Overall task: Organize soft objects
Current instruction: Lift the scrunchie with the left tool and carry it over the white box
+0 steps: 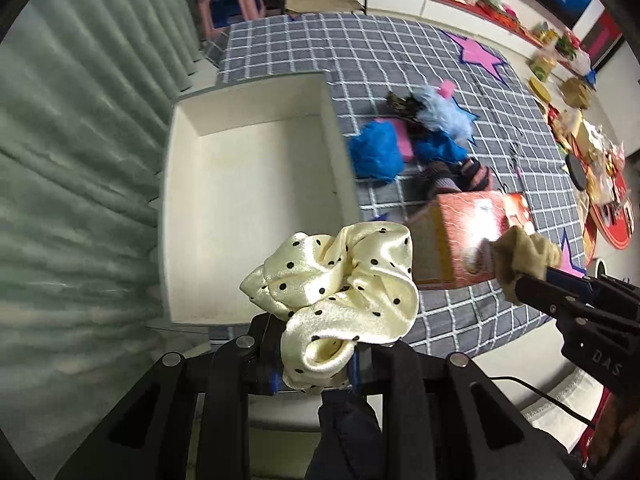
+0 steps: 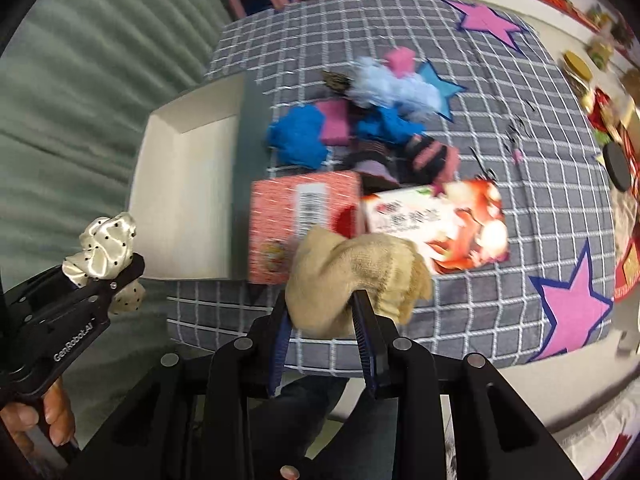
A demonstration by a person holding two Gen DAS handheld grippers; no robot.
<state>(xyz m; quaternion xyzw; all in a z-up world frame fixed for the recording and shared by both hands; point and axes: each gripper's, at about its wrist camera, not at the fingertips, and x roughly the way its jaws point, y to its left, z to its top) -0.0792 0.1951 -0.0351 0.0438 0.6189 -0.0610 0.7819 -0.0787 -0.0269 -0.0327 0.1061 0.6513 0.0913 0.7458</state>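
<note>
The left gripper [image 1: 316,344] is pinching a cream polka-dot scrunchie [image 1: 340,280], hanging over the near rim of the empty white box [image 1: 248,208] at the bench's left edge. The right gripper [image 2: 324,320] is squeezing a beige sock [image 2: 352,276] above the red carton [image 2: 304,220] just beside that box. The satin is slick and is bulging out of the jaws, so it could be slipping free outside the box. The sock risks brushing the carton or dropping short onto the checked cloth [image 2: 480,312].
</note>
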